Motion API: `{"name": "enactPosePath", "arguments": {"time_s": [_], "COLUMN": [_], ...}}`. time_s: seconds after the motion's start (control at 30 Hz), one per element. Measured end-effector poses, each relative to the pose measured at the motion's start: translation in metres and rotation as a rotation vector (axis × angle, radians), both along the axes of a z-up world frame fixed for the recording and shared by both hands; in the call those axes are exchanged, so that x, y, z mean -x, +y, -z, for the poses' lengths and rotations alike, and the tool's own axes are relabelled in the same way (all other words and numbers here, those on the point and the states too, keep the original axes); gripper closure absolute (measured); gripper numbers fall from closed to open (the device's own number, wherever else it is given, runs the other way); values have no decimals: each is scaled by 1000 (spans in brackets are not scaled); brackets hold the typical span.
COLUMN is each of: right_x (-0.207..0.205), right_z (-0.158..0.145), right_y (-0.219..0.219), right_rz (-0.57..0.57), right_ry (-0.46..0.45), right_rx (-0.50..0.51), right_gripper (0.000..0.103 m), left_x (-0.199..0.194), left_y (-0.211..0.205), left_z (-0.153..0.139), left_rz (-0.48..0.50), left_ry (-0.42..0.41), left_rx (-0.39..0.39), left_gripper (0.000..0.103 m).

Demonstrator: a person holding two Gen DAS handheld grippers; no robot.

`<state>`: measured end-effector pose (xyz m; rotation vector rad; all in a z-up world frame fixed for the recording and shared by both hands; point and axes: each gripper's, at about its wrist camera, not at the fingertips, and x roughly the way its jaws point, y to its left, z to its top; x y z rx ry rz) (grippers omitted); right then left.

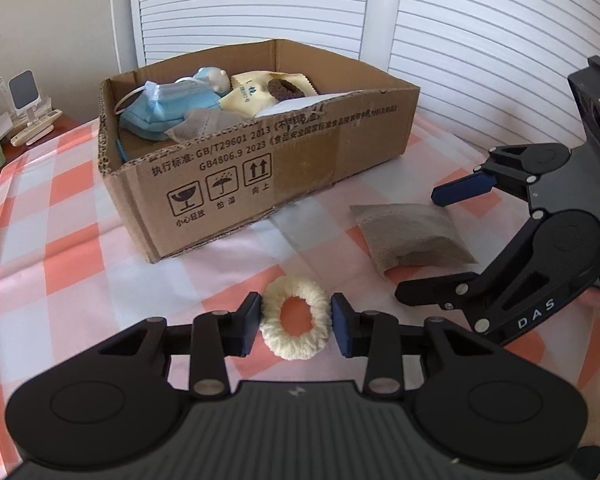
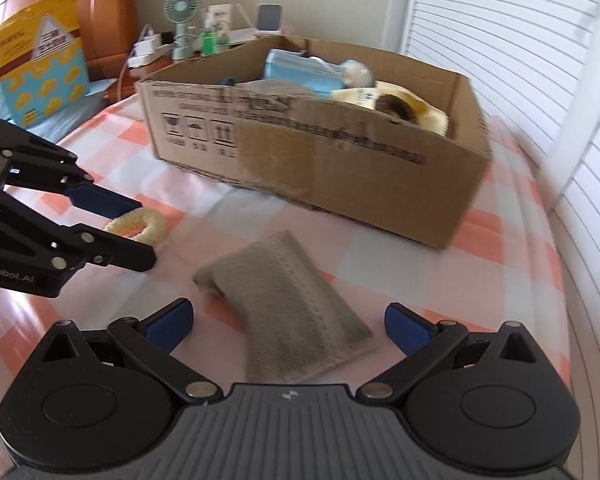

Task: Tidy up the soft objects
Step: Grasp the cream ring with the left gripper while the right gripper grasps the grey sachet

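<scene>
Claws: 2, 1 per hand, each with 2 blue pads.
Left claw (image 1: 296, 322): narrowed around the cream scrunchie (image 1: 295, 317); both pads sit against its outer sides, and whether they squeeze it cannot be told.
Right claw (image 2: 288, 324): spread wide, 1 pad on each side of the grey sock (image 2: 290, 312), touching neither side of it.
Scrunchies: 2. The cream one is a fluffy ring lying flat on the checked cloth (image 1: 72, 264), near the left claw's camera. A dark brown one (image 1: 285, 87) lies in the box.
Grey sock: 1 on the cloth, a folded knitted piece, to the right of the cream scrunchie and near the box's front wall. Its look is soft and ribbed, slightly blurred in the right wrist view.
Cardboard box (image 1: 300, 160): 1, open-topped, at the far side of the cloth.
Box contents: blue face masks (image 1: 160, 108) in a stack whose count cannot be told, 1 pale yellow cloth (image 1: 248, 96), 1 grey lacy piece (image 1: 204, 124) and 1 small pale blue item (image 1: 214, 76) at the back.
Box print: "GB/T29601 2013", "GB4806.9 2023", Chinese text, and 3 handling pictograms: a broken glass, an umbrella, 2 upward arrows.
Claw lettering: "DAS" on the right one, "n Robot.AI" on the left one.
Counter cover: orange, white and grey checks.
</scene>
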<state>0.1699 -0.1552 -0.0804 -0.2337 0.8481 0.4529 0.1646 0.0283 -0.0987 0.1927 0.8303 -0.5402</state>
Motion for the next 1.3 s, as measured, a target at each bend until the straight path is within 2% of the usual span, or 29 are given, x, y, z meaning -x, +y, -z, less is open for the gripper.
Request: {"name": "enactPosePath", "arguments": {"time_s": [0.2,0.4,0.67,0.8,0.87,0.93,1.07,1.3], "right_x": [-2,13,2,1,-1,-3,-1,7], "right_z": [-2,-7,-11,-11,-12,-13,-16,-28], "right_y": [17,26,21,21,21,20,20,17], "right_rz": [-100,-177,-104,-81,-62,-44,-34,-37], "right_ry": [26,42,38,28,27,30,15,-5], "right_rx": [7,19,6,-1,-7,-9,9,33], "right_gripper": [0,9,30,37,50,56,65,68], "left_x": [1,4,2,1,1,1,3,9], "left_y": [9,12,11,11,12,12,13,16], "left_z": [1,0,0,0,0,0,-2,-18], "left_rz": [-21,-17,-12,-7,-7,-6,1,15], "left_ry": [8,4,5,0,4,6,12,0], "left_rx": [-7,-8,-14,-16,-11,-8,-1,-1], "left_gripper": [67,67,66,66,67,70,73,73]}}
